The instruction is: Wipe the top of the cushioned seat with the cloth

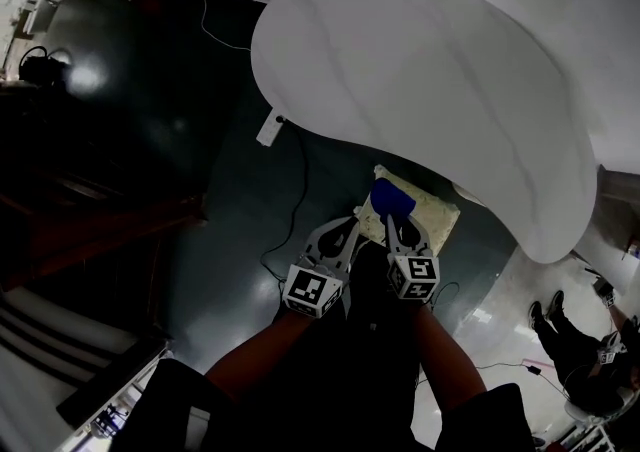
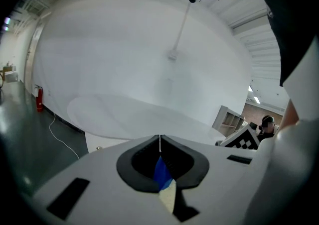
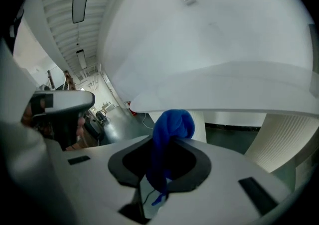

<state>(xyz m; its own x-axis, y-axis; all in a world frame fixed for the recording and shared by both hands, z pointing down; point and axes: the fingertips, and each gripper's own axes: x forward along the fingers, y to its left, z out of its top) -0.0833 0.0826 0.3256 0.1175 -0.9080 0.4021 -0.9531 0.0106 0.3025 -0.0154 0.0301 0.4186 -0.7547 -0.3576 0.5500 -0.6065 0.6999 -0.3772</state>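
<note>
The left claw (image 2: 159,142) has its tips closed together and holds nothing. Just beside it, the right claw (image 3: 167,142) is clamped on the blue cloth (image 3: 172,127), which bunches above the tips. The cloth hangs over the near edge of the pale cushioned seat (image 1: 432,212) on the dark floor (image 1: 240,240). Behind stands a big white curved structure (image 1: 420,70).

Cushioned seat (image 1: 420,70) cut off at head view's top edge; cloth (image 1: 392,202) partly behind right gripper (image 1: 398,221) fingers (image 1: 410,238)
</note>
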